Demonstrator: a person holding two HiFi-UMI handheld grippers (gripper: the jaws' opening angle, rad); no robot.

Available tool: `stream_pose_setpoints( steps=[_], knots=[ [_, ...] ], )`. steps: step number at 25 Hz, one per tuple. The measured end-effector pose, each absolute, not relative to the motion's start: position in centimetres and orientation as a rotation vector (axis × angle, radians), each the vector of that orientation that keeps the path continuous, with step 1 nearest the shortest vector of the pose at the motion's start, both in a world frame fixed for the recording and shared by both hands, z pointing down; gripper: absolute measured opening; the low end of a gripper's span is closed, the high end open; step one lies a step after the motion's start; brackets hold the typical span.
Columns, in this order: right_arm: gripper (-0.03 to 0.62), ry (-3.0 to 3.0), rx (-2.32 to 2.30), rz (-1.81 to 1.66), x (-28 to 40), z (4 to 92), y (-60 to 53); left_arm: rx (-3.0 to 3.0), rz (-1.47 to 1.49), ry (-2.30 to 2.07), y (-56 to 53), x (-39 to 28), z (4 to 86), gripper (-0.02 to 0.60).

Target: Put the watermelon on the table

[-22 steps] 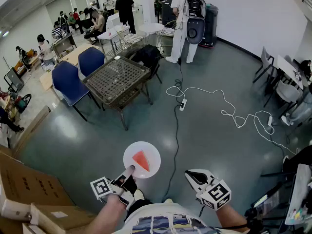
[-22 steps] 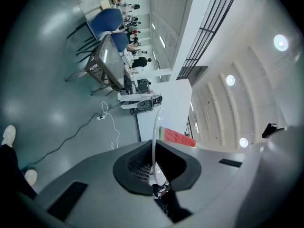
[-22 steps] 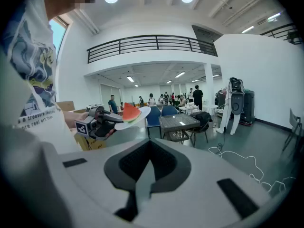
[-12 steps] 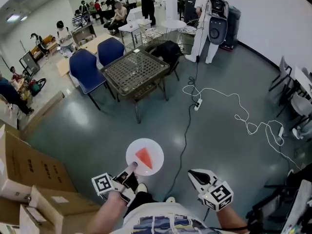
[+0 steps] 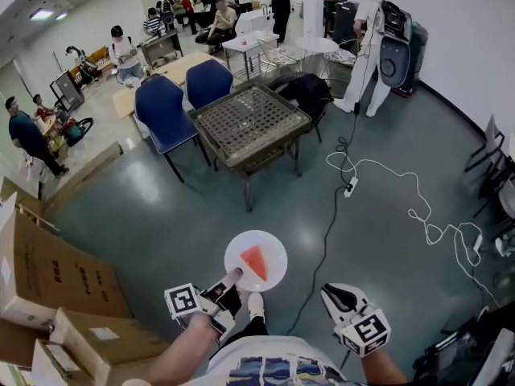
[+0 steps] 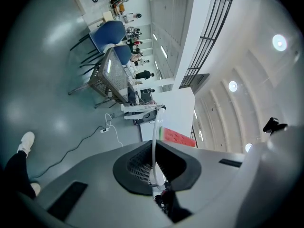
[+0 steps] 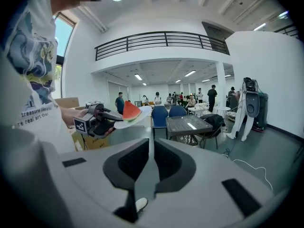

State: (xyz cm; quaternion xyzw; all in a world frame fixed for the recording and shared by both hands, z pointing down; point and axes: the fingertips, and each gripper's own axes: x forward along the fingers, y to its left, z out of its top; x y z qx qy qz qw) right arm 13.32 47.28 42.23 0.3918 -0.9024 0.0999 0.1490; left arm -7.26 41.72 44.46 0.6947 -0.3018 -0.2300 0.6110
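Two grippers show at the bottom of our head view. Our left gripper (image 5: 228, 284) is clamped on the rim of a white plate (image 5: 275, 249); its own view shows the thin white edge pinched between the jaws. The watermelon (image 5: 255, 262), a red wedge, lies on that plate, held out in front of us above the grey floor (image 5: 161, 215). It is not on the table (image 5: 249, 123), which stands well apart from it, further ahead. Our right gripper (image 5: 336, 294) is closed with nothing in it, and its two jaws meet in a thin line in its own view. That view also shows the plate and the red wedge up to the left, in the other gripper. Compared with a moment ago, the table has slid from the left part of our head view toward the middle. The two blue chairs (image 5: 165, 107) beside it have moved over too. More of the brown boxes (image 5: 48, 272) on our left can be seen now. The white cable (image 5: 418, 207) lies nearer the right edge. Both grippers, the plate and the wedge look the same as before.
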Motion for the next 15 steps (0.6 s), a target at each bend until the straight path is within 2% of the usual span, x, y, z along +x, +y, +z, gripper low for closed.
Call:
stream_pose_setpoints(
  steps=[4, 15],
  knots=[
    [0.035, -2.587, 1.130, 0.212, 10.0, 41.4, 40.9, 1.636, -0.536, -0.704, 34.8, -10.5, 45.0, 0.017],
    [0.038, -2.598, 1.115, 0.219, 2.9, 40.4, 25.7, 1.628, -0.556, -0.709, 18.0, -16.0, 45.4, 0.017]
  ],
)
